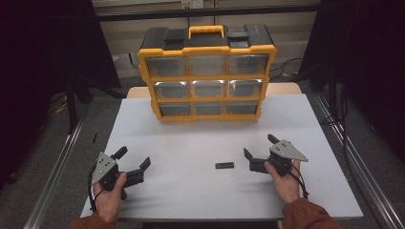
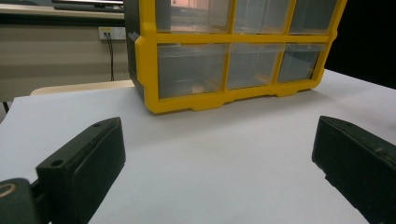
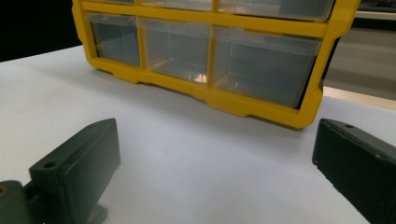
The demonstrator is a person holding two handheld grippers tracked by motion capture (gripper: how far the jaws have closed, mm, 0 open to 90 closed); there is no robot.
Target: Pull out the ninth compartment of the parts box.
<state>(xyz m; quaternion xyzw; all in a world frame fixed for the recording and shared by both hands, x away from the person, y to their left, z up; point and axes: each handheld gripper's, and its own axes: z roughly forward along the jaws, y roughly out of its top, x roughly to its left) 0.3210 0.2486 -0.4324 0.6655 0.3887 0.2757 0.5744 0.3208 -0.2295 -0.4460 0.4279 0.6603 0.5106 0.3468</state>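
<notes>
A yellow and black drawer cabinet (image 1: 208, 72) with clear drawers stands upright at the far middle of the white table (image 1: 191, 191); all drawers look pushed in. It also rises ahead in the left gripper view (image 2: 233, 60) and the right gripper view (image 3: 210, 51). A small flat black piece (image 1: 224, 165) lies on the table just left of my right gripper (image 1: 260, 148). My left gripper (image 1: 133, 158) rests at the front left. Both stand open with nothing between the jaws, held in a person's hands.
Metal rails (image 1: 52, 171) run along the floor on both sides of the table. Dark curtains (image 1: 43, 43) hang at left and right. Cables (image 1: 286, 67) lie on the floor behind the cabinet. Bare tabletop lies between the grippers and the cabinet.
</notes>
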